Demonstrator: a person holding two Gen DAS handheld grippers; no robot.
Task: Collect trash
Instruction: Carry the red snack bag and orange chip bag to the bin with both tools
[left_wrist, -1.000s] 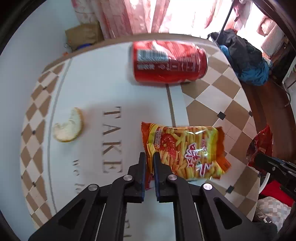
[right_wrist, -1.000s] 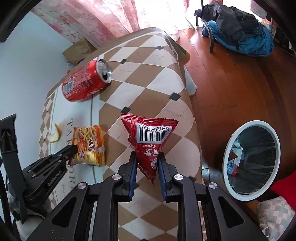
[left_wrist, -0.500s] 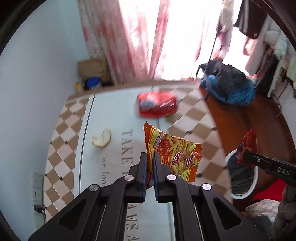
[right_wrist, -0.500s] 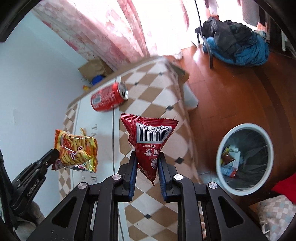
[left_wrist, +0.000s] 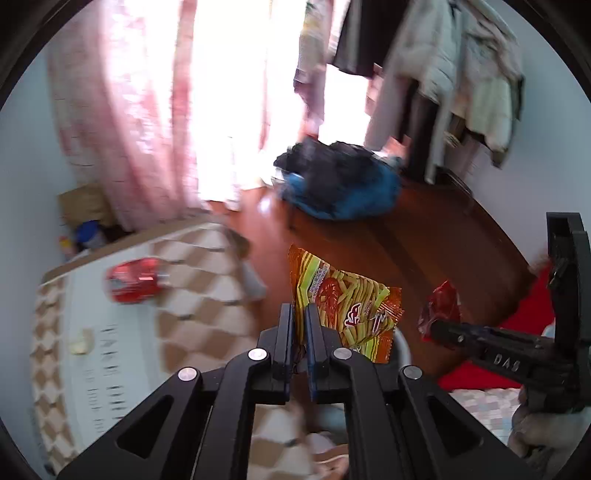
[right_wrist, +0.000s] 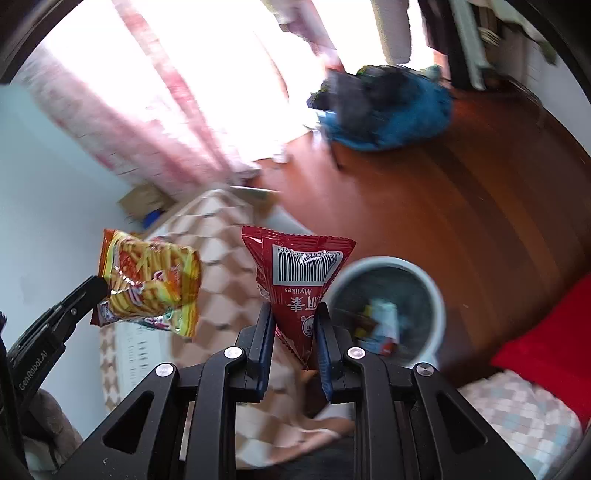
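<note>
Can on table; bin on floor beside.

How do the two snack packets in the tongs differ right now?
The orange-yellow packet is rectangular, printed with fries; the red packet is triangular and shows a barcode. The left tongs pinch the orange-yellow packet at a corner, while the red packet sits point-down in the right tongs. Both are clamped and lifted off the table.
</note>
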